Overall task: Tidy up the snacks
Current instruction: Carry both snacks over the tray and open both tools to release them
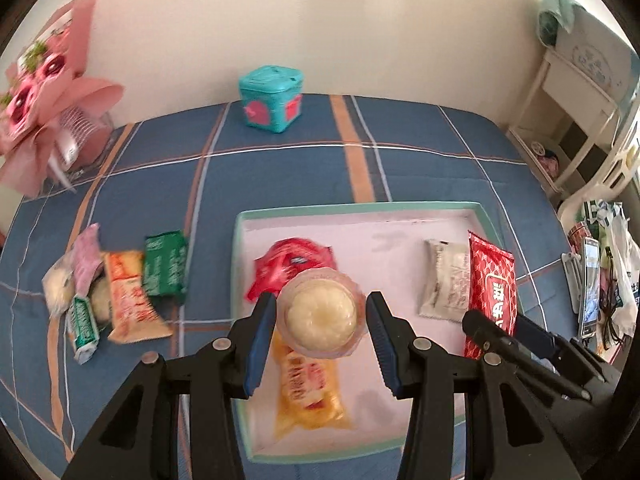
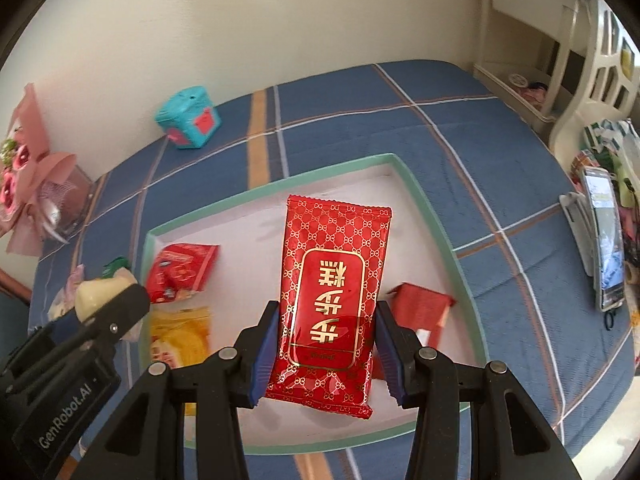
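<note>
Snacks are partly sorted: several packets lie in the shallow white tray with green rim [image 1: 486, 220] on the bed, while a wrapped pile [image 1: 120, 292] waits left of it. Above the tray, left gripper [image 1: 322, 316] clasps a clear-wrapped pale round cake [image 1: 322, 312]; right gripper [image 2: 326, 344] pinches a glossy red patterned packet [image 2: 332, 288].

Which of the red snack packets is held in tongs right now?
The long glossy red packet with gold lettering, clamped in the right tongs above the tray. The crumpled red packet lies loose inside the tray.
</note>
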